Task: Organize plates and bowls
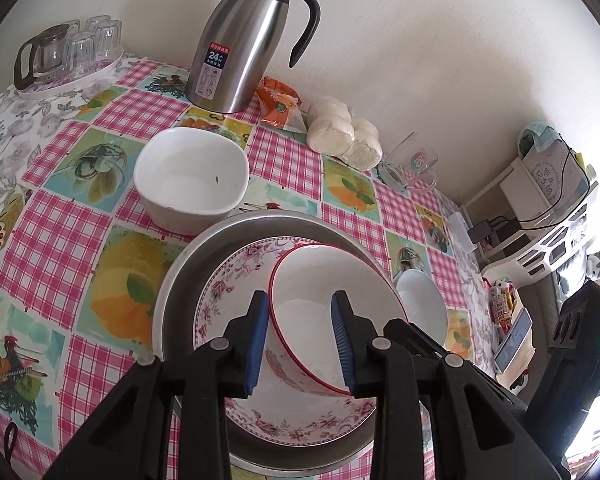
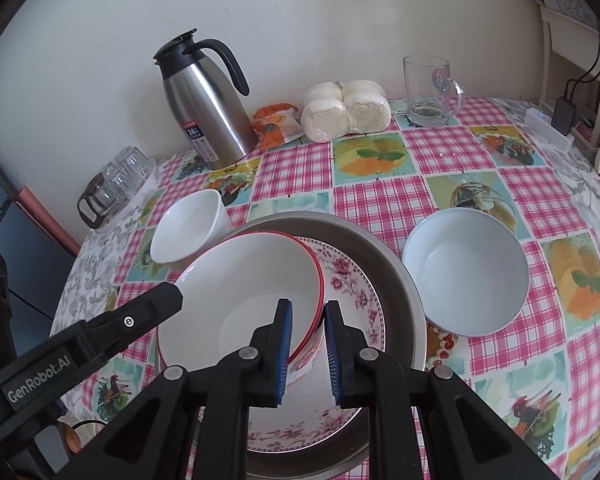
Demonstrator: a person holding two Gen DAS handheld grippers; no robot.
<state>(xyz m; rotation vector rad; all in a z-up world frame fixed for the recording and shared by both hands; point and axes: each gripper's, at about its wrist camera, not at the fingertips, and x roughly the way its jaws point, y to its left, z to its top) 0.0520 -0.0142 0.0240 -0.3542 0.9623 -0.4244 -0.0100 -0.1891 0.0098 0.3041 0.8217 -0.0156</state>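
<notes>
A white bowl with a red rim (image 1: 320, 272) (image 2: 240, 280) lies tilted inside a floral-patterned deep plate (image 1: 228, 280) (image 2: 352, 280). That plate sits in a round metal basin (image 1: 188, 264) (image 2: 400, 280). My left gripper (image 1: 300, 298) straddles the bowl's left rim with its jaws apart. One pad lies against the outer wall, and the other stands free inside the bowl. My right gripper (image 2: 307, 306) is shut on the opposite rim, one pad inside and one outside. A finger of the left gripper (image 2: 156, 308) shows at the bowl's far edge in the right wrist view.
A squarish white bowl (image 1: 190, 176) (image 2: 188, 228) stands behind the basin, and a pale blue bowl (image 2: 464, 272) (image 1: 420, 304) to its right. Along the wall are a steel thermos (image 1: 244, 40), a snack packet (image 1: 280, 106), wrapped buns (image 2: 346, 110), a glass mug (image 2: 430, 92) and a tray of glasses (image 1: 68, 56).
</notes>
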